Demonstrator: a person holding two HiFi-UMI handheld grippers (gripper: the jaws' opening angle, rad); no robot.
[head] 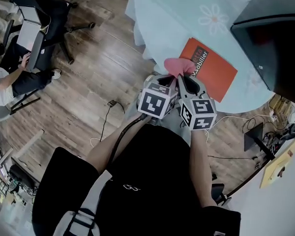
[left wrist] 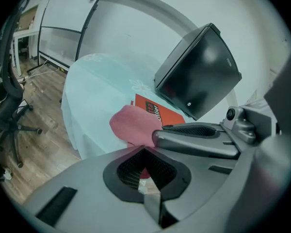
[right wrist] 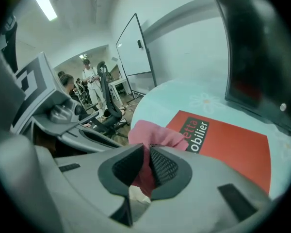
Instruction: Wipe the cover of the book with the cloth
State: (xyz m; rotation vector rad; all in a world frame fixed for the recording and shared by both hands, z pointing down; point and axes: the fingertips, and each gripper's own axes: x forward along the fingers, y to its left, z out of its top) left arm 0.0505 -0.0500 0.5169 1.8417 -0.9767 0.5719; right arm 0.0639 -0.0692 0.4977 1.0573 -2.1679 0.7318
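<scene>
right gripper view: right gripper (right wrist: 146,164) clamped tight on pink cloth (right wrist: 153,136), bunched over near corner of orange book (right wrist: 228,142)

left gripper view: left gripper (left wrist: 144,152) pinching same cloth, only red sliver showing

only head view shows book flat near table (head: 162,14) edge

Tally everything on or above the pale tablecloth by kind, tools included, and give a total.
1 orange-red flat book
1 pink fabric cloth
1 black boxy device
2 grey hand-held tools: left tool and right tool, both shut on the cloth
Total: 5
</scene>
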